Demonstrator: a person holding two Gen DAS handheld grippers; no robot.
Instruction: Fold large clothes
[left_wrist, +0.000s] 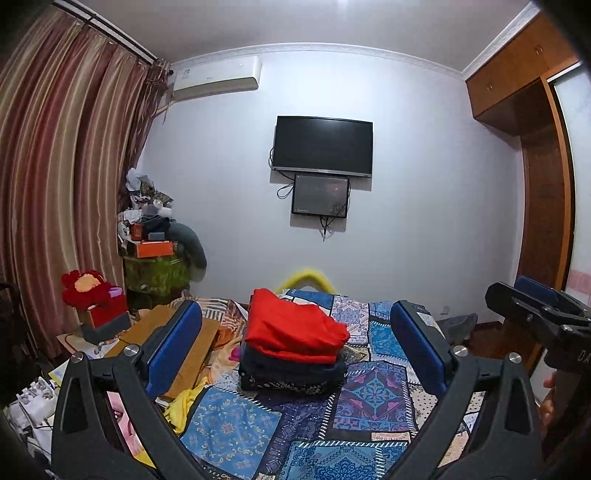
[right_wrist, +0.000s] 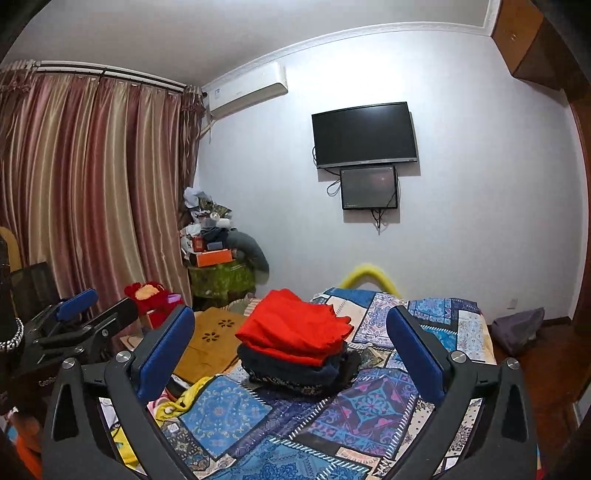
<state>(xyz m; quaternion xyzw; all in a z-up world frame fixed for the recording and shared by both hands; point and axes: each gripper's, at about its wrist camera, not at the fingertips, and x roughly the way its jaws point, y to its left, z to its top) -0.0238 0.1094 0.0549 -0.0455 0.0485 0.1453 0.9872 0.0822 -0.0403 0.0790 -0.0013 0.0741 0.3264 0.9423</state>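
Both grippers stand with their jaws spread wide and nothing between the blue pads. Seen from its own camera, the left gripper (left_wrist: 295, 343) frames a stack of folded clothes (left_wrist: 293, 347) that lies on the patchwork bedspread (left_wrist: 373, 402), well clear of either pad; the right gripper (right_wrist: 290, 347) frames the same stack from slightly further right. The stack sits near the middle of the bed, at about twelve o'clock from both tools. On top lies a folded red garment (left_wrist: 291, 325), and beneath it a dark navy garment (left_wrist: 291, 373) whose patterned edge shows along the bottom. The red piece's long axis runs from roughly ten o'clock to four o'clock in the left view, its far corner pointing toward the wall and its looser, rumpled edge facing three o'clock. At the right edge of the left view, near three o'clock, the other gripper's body shows, with part of a hand (left_wrist: 548, 402) below it. A crumpled yellow cloth (left_wrist: 184, 406) lies at eight o'clock from the stack, at the bedspread's left edge, beside a brown board (right_wrist: 214, 341). On the far wall hangs a dark television (left_wrist: 322, 146) with a smaller screen (left_wrist: 320, 196) just under it.
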